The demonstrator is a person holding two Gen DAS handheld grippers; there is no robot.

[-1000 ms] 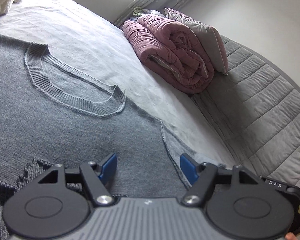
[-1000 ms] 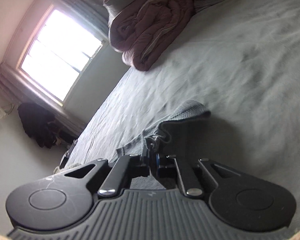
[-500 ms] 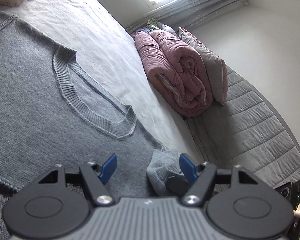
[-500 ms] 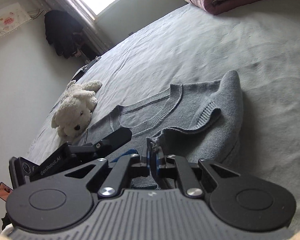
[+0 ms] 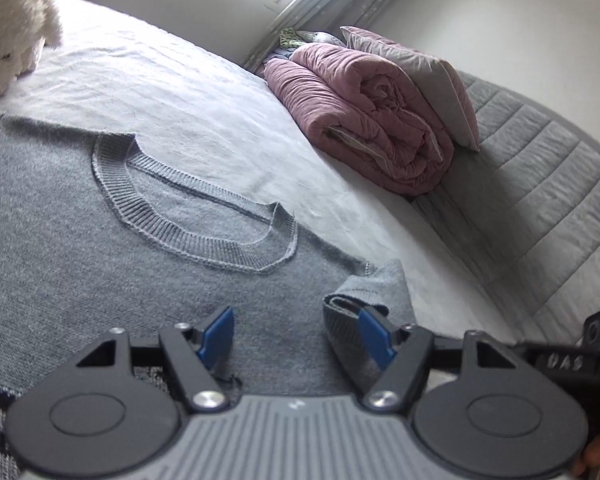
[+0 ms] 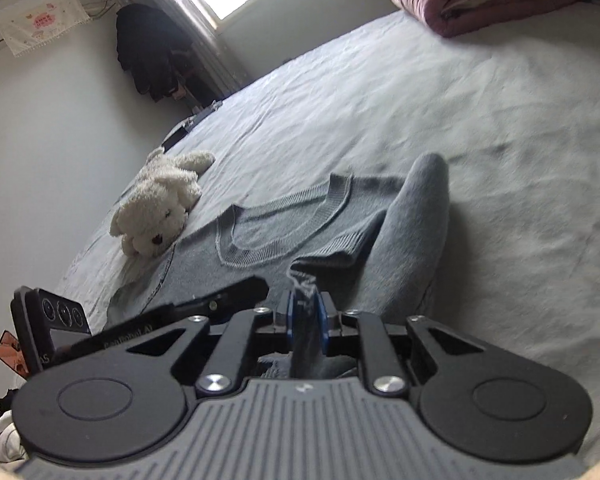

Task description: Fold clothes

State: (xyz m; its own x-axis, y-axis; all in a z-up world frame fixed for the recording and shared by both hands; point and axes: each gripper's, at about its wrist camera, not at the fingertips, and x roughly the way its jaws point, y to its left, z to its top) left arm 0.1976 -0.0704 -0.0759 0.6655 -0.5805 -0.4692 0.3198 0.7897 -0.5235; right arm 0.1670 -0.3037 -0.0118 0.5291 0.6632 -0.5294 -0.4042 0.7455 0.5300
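A grey knit sweater lies flat on the bed, its ribbed neckline facing up. My left gripper hovers open just over its chest, nothing between the blue pads. The right sleeve is folded inward across the body. My right gripper sits low over that fold; its jaws are opening, and the sleeve's frayed cuff edge still stands between the slightly parted pads. One right-gripper finger shows beside the left gripper's right pad. In the right wrist view the left gripper's body lies close on the left.
A white plush dog lies beside the sweater's far shoulder. A rolled pink quilt and a grey pillow rest against the padded headboard. Dark clothes hang by the window. Pale bedsheet stretches beyond the sweater.
My right gripper carried the sleeve in over the sweater's body and rolled; its pads have now parted a little. The left gripper stayed over the chest, only tilting.
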